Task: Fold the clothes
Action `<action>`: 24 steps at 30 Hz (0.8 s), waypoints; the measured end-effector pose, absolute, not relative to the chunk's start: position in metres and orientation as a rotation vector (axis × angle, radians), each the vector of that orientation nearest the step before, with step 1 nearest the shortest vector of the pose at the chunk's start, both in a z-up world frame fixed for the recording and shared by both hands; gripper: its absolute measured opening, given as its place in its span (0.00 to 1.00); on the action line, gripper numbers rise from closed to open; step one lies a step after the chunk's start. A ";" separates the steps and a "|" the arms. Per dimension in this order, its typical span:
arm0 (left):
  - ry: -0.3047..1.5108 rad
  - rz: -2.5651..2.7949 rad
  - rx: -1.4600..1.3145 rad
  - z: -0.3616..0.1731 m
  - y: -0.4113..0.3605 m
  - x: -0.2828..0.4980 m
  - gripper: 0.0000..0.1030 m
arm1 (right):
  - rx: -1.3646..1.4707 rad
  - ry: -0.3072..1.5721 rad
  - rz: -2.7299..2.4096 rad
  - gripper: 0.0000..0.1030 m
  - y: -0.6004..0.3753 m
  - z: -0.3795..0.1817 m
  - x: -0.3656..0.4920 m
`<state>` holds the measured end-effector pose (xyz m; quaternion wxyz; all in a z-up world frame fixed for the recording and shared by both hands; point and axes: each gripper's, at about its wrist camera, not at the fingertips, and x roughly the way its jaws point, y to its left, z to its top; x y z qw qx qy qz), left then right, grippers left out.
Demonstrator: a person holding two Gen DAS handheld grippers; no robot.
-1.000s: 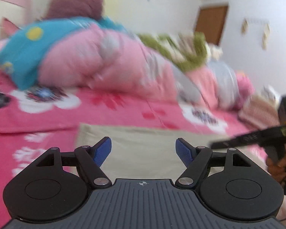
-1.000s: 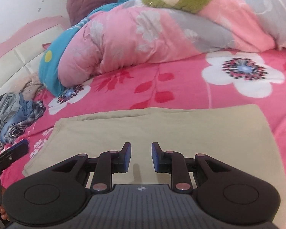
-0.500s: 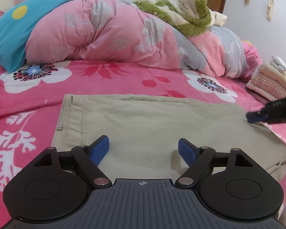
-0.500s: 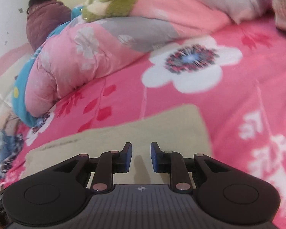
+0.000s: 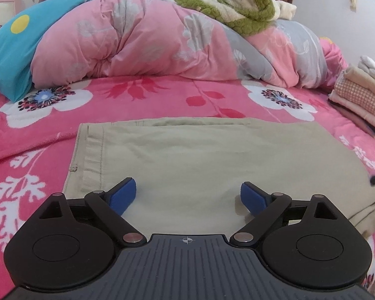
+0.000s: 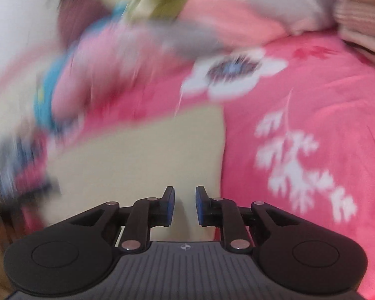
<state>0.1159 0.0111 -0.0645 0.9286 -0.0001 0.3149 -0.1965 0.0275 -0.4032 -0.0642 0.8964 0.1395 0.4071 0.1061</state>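
With the beige trousers (image 5: pixel 212 165) lying flat on the pink bedsheet (image 5: pixel 162 100), the opening, empty left gripper (image 5: pixel 187 196) should be lowered onto the near edge, while the closing, empty right gripper (image 6: pixel 185 205) is best aligned at the right edge.

A beige folded garment (image 5: pixel 212 160) lies flat on the pink floral bedspread (image 5: pixel 162 95), waistband at left.

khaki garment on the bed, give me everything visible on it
The khaki woven-cotton garment lies flat and folded into a rough rectangle on the pink floral bedsheet. A stitched waistband with a belt loop runs along its left edge; layered edges bunch at its right end. Nothing grips it: the left gripper, jaws opening, and right gripper, jaws closing, hover above it.
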 end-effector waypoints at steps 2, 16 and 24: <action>0.654 -0.404 0.014 -0.063 0.011 0.116 0.89 | 0.223 0.874 0.182 0.18 -0.403 -0.067 0.015; 0.558 -0.408 -0.062 -0.042 0.026 0.097 0.90 | 0.263 0.790 0.139 0.20 -0.385 -0.053 -0.021; 0.550 -0.448 0.049 -0.050 -0.001 0.062 0.90 | 0.273 0.710 0.174 0.20 -0.339 -0.051 -0.018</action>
